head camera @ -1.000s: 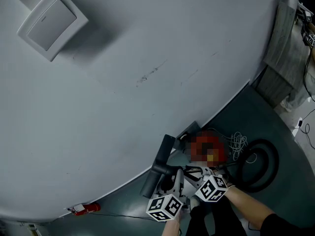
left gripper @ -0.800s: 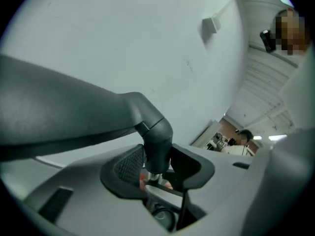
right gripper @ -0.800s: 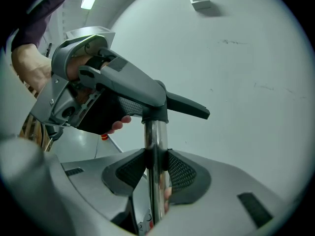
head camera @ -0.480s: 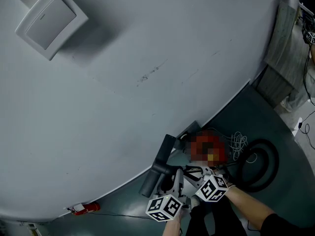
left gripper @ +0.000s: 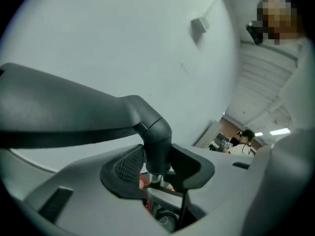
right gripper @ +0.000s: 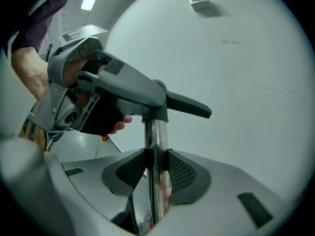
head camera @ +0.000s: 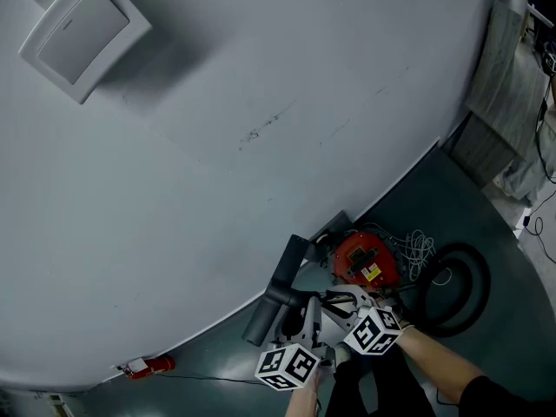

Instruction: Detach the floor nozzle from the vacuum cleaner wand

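The dark grey floor nozzle [head camera: 276, 290] [left gripper: 69, 114] [right gripper: 187, 105] is held off the dark floor in front of the wall, still joined to the chrome wand [right gripper: 155, 146]. My left gripper [head camera: 306, 313] [left gripper: 156, 163] is shut on the nozzle's round neck [left gripper: 156, 141], with a pad pressing on either side. My right gripper [head camera: 340, 304] [right gripper: 155, 168] is shut on the chrome wand just behind that neck. In the right gripper view the left gripper [right gripper: 83, 95] and the hand holding it show at the upper left. The two grippers sit close together.
The red vacuum body [head camera: 360, 261] lies on the floor by the wall, with a black hose loop [head camera: 460, 289] and a pale cable tangle [head camera: 420, 250] to its right. A small red object [head camera: 149, 368] lies at the wall's foot on the left. A grey wall [head camera: 261, 129] fills most of the head view.
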Action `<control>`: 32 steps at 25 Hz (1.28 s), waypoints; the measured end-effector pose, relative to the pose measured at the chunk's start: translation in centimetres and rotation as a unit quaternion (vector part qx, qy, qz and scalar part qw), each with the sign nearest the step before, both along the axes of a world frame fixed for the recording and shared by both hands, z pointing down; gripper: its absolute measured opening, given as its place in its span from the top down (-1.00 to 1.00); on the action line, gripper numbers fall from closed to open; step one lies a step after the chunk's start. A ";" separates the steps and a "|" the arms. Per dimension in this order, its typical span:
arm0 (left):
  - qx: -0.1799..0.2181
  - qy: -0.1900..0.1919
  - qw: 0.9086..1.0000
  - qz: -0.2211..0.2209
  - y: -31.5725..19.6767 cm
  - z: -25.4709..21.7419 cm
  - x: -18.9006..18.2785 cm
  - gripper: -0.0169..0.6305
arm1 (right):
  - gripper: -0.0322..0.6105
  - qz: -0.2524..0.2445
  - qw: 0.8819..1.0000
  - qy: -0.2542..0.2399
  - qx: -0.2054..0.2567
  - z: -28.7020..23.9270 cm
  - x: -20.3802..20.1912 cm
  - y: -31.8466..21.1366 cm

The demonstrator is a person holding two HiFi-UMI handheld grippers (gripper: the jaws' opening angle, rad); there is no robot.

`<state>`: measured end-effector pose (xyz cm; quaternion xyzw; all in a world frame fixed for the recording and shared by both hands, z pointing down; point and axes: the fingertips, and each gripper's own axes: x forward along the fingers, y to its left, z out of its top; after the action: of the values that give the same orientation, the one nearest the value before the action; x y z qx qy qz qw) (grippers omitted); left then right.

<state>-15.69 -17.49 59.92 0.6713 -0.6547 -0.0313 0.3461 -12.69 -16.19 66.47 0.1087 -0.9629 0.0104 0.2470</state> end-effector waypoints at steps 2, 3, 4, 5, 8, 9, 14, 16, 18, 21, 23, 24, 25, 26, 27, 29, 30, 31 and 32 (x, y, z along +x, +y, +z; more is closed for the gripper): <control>0.000 0.011 1.000 -0.003 0.0 0.0 -0.2 0.41 | 0.45 0.000 1.000 0.000 -0.001 0.0 -0.1 0.0; 0.001 -0.008 1.000 0.002 0.0 -0.1 -0.2 0.41 | 0.45 -0.001 1.000 0.000 -0.001 0.0 -0.1 0.0; 0.004 -0.040 0.999 0.012 0.0 -0.2 0.0 0.41 | 0.45 -0.002 1.000 -0.001 -0.001 0.0 -0.1 0.0; 0.007 -0.073 0.997 0.023 0.0 -0.4 0.2 0.41 | 0.45 -0.002 1.000 -0.001 -0.002 -0.1 -0.1 0.0; 0.016 -0.069 0.997 0.027 0.0 -0.5 0.4 0.41 | 0.45 -0.006 1.000 0.000 -0.001 -0.1 0.0 -0.1; 0.018 -0.031 0.999 0.017 0.0 -0.3 0.1 0.41 | 0.45 -0.008 1.000 0.001 -0.001 -0.1 -0.1 -0.1; 0.022 0.013 1.000 0.007 0.0 -0.4 -0.4 0.41 | 0.45 -0.012 1.000 -0.001 -0.001 -0.2 -0.2 0.1; 0.023 -0.056 0.998 0.025 0.0 -0.9 0.0 0.41 | 0.45 -0.007 1.000 -0.002 0.002 -0.3 -0.2 0.0; 0.026 -0.086 0.995 0.034 0.1 -1.1 0.3 0.41 | 0.45 -0.003 1.000 -0.002 0.003 -0.4 -0.1 -0.1; 0.034 -0.001 0.999 0.013 0.0 -0.8 -0.2 0.41 | 0.45 -0.005 1.000 -0.004 0.001 -0.5 -0.1 0.0; 0.040 0.065 0.997 0.000 0.0 -0.6 -0.5 0.42 | 0.45 -0.005 1.000 -0.006 0.000 -0.5 -0.1 0.1; 0.045 0.091 0.995 -0.004 0.0 -0.5 -0.6 0.42 | 0.45 -0.005 1.000 -0.008 0.000 -0.5 -0.1 0.1; 0.050 0.113 0.992 -0.009 0.1 -0.5 -0.7 0.41 | 0.45 -0.005 1.000 -0.009 0.000 -0.5 -0.2 0.1; 0.055 0.129 0.990 -0.014 0.2 -0.5 -0.8 0.42 | 0.45 -0.006 1.000 -0.010 -0.001 -0.5 -0.2 0.2; 0.059 0.136 0.989 -0.019 0.3 -0.5 -0.9 0.42 | 0.45 -0.007 1.000 -0.009 0.000 -0.5 -0.2 0.2; 0.059 0.106 0.992 -0.017 0.5 -0.6 -1.0 0.43 | 0.45 -0.007 1.000 -0.006 0.002 -0.4 -0.3 0.3; 0.056 0.072 0.996 -0.005 0.5 -0.8 -0.8 0.43 | 0.45 -0.006 1.000 -0.005 0.004 -0.4 -0.3 0.3; 0.053 0.027 0.998 0.014 0.4 -1.0 -0.5 0.43 | 0.45 -0.003 1.000 -0.004 0.006 -0.4 -0.2 0.2; 0.050 -0.024 0.998 0.036 0.2 -1.3 -0.1 0.43 | 0.45 0.000 1.000 -0.003 0.007 -0.4 -0.1 0.1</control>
<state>-15.74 -17.25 58.62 0.7114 -0.6360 -0.0355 0.2970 -12.75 -16.11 66.05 0.1108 -0.9635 0.0042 0.2438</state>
